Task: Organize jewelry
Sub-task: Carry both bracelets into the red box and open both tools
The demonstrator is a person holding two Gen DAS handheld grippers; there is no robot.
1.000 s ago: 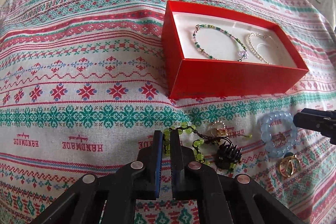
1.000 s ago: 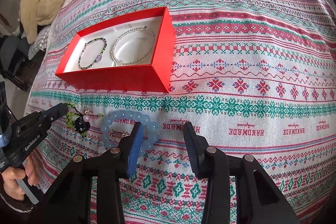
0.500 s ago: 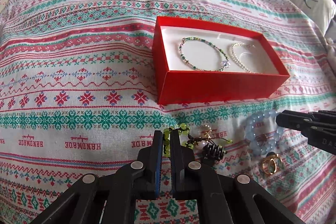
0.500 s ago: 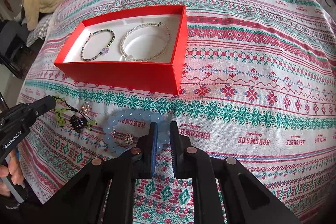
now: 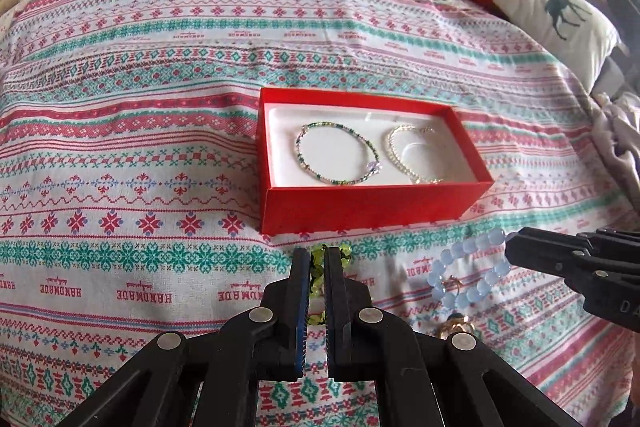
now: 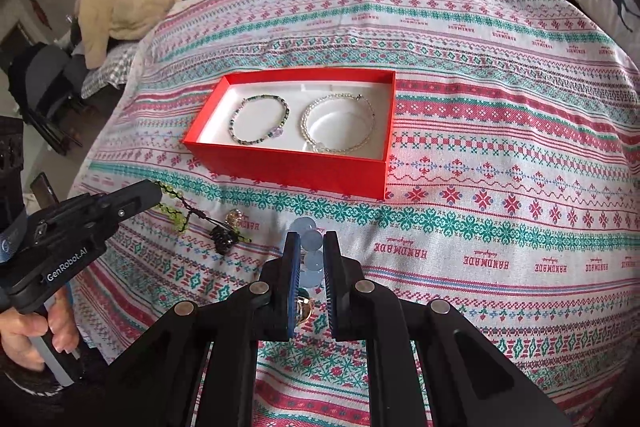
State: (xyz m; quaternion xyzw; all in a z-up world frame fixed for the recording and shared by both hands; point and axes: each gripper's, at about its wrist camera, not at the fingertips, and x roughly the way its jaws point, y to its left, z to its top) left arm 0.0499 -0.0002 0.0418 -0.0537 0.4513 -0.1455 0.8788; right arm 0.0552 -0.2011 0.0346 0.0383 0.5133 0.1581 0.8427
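Both grippers have lifted, left fingers point(image 5: 301, 279) pinching the green bracelet point(image 5: 318, 269), right fingers point(image 6: 291, 267) clamping the blue bracelet point(image 6: 313, 251).

Both wrist cameras look forward over their tongs, low above the bedspread point(image 5: 120, 155), sharing the red box point(image 6: 288, 169).

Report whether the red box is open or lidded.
Open: the red box has no lid, and the green beaded bracelet and pearl bracelet lie exposed on its white lining.

Woven patterned cloth point(image 5: 160, 155), matt red card box point(image 5: 360, 207), glossy blue beads point(image 5: 464, 267).
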